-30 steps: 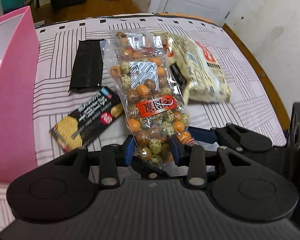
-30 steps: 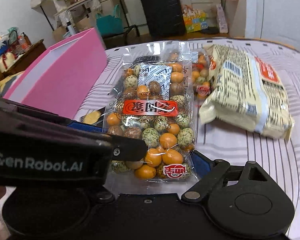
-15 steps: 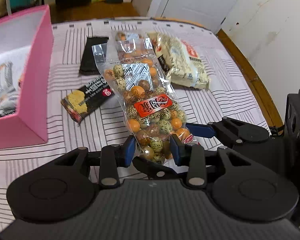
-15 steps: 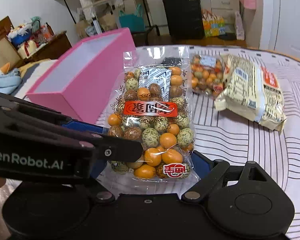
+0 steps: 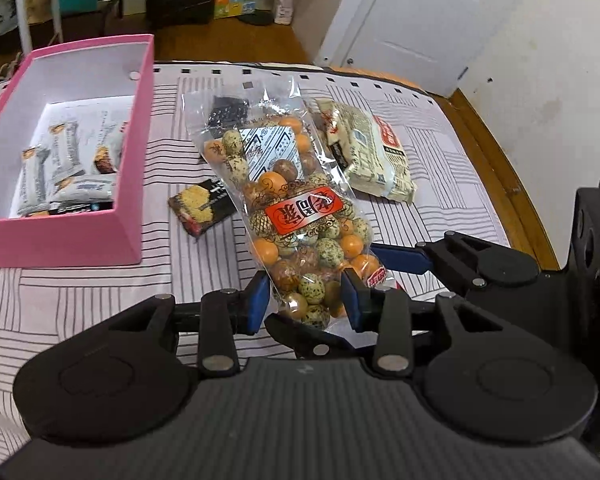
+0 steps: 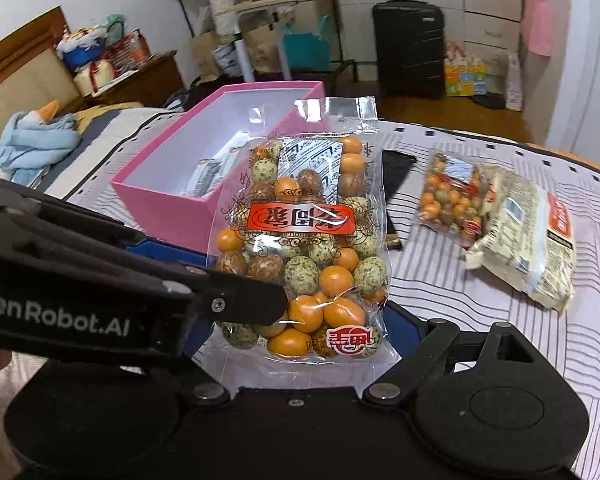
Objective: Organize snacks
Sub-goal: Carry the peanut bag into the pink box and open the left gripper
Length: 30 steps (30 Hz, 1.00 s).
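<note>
A clear bag of orange and speckled coated nuts (image 5: 300, 216) hangs above the striped tablecloth. My left gripper (image 5: 304, 300) is shut on its lower end, blue pads pressing front and back. My right gripper (image 6: 296, 280) spans the same bag (image 6: 304, 240) across its width, its pads against both side edges; one of its blue fingers (image 5: 400, 258) shows at the bag's corner. The left gripper's black body hides the right gripper's other finger in the right wrist view. An open pink box (image 5: 132, 184) stands to the left with several wrapped bars (image 5: 60, 160) inside.
On the cloth lie a second nut bag (image 6: 448, 200), a cream packet (image 5: 372, 156), a black cracker packet (image 5: 202, 208) and a dark packet (image 6: 396, 168). The table's wooden rim (image 5: 500, 168) curves along the right. Furniture and a suitcase stand beyond.
Both grippers have risen together with the nut bag, lifting it clear of the table. The pink box's inside has come into view on the left.
</note>
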Available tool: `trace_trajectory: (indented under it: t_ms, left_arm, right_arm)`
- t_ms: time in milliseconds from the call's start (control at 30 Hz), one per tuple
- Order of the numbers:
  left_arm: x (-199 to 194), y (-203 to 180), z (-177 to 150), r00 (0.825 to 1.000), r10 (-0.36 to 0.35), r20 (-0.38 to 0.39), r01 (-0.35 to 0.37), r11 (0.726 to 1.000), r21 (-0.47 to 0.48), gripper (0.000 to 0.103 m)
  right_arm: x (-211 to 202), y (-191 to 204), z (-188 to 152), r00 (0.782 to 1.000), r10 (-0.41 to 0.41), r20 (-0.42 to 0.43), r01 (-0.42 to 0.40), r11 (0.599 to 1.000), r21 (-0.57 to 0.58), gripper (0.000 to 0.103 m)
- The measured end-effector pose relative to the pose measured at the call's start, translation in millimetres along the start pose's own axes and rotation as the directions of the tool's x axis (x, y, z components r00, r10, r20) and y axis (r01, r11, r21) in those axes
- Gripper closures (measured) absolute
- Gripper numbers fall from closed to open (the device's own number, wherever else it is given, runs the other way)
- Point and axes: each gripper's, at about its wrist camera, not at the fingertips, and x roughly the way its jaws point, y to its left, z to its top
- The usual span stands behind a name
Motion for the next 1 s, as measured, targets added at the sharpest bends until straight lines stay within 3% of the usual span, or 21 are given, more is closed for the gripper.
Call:
trace_trajectory:
  t_ms: [167,333,433,733,1000]
  left_arm:
    - [-26,22,7,0.998,-0.009,0.055,0.012,0.998,-0.06,0.066]
    - [-47,62,20,0.985,0.083,0.154,-0.06,0.987,-0.148,0.066]
    - [-48,95,32,0.976,0.113,0.185,-0.075,0.977,-0.202,0.066]
    - [0,179,83,0.977,0.142,0.159,-0.085,0.944,-0.319,0.066]
    - [34,221,99,0.978,0.158,0.134,-0.095,0.917,-0.388,0.066]
  right_arm:
    - [-3,25,21,0.999,-0.005,0.037,0.01,0.993,-0.117,0.011]
    - [24,64,59,0.995,0.013,0.099,0.014,0.965,-0.262,0.011]
    - [53,79,86,0.994,0.041,0.102,-0.011,0.959,-0.284,0.011]
    - [140,84,141,0.997,0.075,0.009,-0.068,0.948,-0.309,0.011]
    - [189,84,160,0.996,0.088,-0.034,-0.094,0.933,-0.348,0.01]
